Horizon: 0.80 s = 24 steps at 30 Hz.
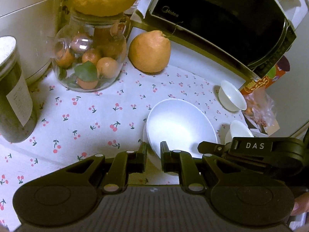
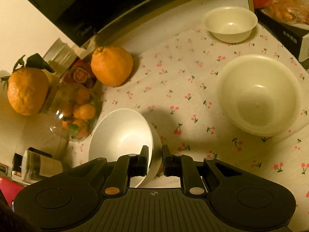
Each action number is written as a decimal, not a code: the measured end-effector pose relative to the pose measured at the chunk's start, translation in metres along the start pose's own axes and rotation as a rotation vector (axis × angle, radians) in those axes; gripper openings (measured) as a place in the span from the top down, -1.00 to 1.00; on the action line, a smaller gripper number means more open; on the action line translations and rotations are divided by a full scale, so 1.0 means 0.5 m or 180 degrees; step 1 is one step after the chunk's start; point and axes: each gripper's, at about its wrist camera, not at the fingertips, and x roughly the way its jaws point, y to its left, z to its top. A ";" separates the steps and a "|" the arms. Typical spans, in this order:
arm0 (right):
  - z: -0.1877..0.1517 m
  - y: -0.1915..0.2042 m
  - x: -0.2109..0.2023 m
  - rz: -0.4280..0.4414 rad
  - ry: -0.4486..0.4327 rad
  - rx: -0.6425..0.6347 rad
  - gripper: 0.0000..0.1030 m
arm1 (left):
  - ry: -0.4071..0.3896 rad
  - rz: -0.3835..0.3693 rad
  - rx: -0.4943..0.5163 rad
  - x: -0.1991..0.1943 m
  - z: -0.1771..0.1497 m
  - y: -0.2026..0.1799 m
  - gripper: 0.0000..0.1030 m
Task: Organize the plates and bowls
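Bowl, smooth, white and round, has its rim pinched by both hand-held grippers.

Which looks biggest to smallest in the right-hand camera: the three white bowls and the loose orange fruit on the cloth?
1. White bowl on the right.
2. White bowl by the fingers, though its nearness to the camera may flatter it.
3. Far white bowl and loose orange fruit look about alike; the bowl sits farther away, so no ranking.

Dim warm yellowish indoor light, heavy fisheye bending at edges, dark vignetted corners, right wrist view softer with motion blur on large bowl, soft shadows on tablecloth, glare spots inside bowls
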 end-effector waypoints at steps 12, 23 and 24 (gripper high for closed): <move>-0.004 0.008 0.016 -0.0138 0.0008 -0.0181 0.61 | 0.0035 0.0109 0.0116 0.000 0.000 -0.001 0.51; 0.006 0.002 -0.029 -0.0082 -0.0039 -0.0269 -0.17 | 0.0021 0.0162 0.0173 -0.023 0.003 -0.010 -0.11; 0.007 0.001 -0.035 -0.0064 -0.0054 -0.0287 -0.20 | 0.0011 0.0162 0.0178 -0.026 0.003 -0.013 -0.19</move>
